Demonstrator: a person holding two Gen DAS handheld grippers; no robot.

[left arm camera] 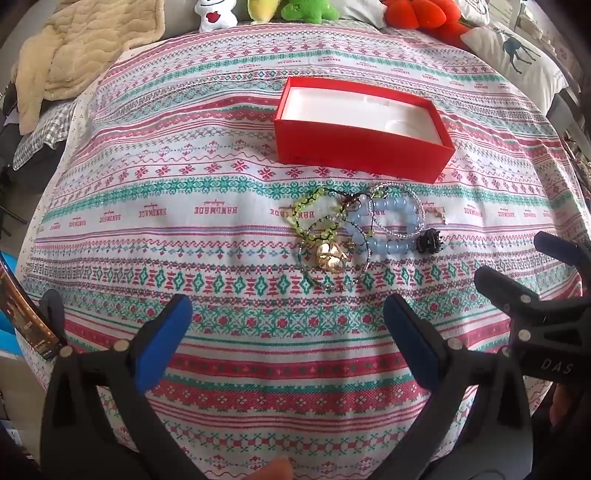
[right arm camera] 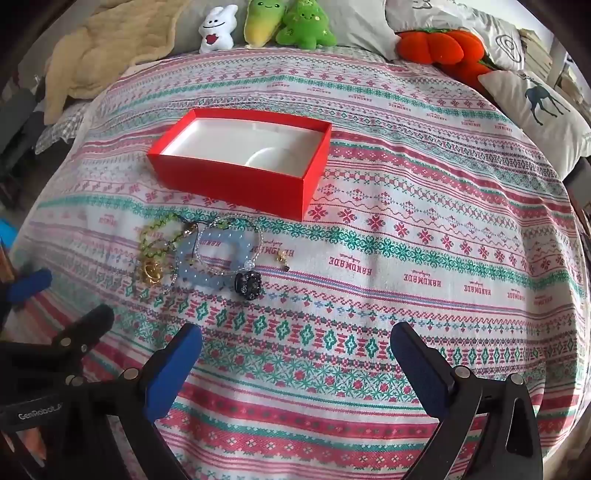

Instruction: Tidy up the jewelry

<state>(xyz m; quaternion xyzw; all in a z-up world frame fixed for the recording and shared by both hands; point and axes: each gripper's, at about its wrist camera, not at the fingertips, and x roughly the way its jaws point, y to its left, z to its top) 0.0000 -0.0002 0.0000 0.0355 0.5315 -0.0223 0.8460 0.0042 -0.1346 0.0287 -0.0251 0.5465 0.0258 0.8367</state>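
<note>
A tangle of jewelry lies on the patterned cloth just in front of an open red box [left arm camera: 354,155] [right arm camera: 229,181] with a bare white inside. The pile holds a green beaded bracelet [left arm camera: 314,216] [right arm camera: 159,236], a pale blue beaded bracelet [left arm camera: 393,221] [right arm camera: 207,275], a gold piece [left arm camera: 330,258] [right arm camera: 151,273], a black ornament [left arm camera: 428,242] [right arm camera: 247,284] and thin silver bangles. My left gripper [left arm camera: 287,301] [right arm camera: 70,295] hovers open just short of the pile. To the right of the pile, my right gripper [right arm camera: 297,328] [left arm camera: 513,258] is open too. Nothing sits between either pair of pads.
Plush toys [right arm camera: 288,26] line the far edge of the bed, with an orange plush [right arm camera: 443,51] and a deer-print pillow [right arm camera: 539,107] at the far right. A beige blanket [left arm camera: 85,48] lies bunched at the far left. A dark book-like object [left arm camera: 26,314] pokes in at the left edge.
</note>
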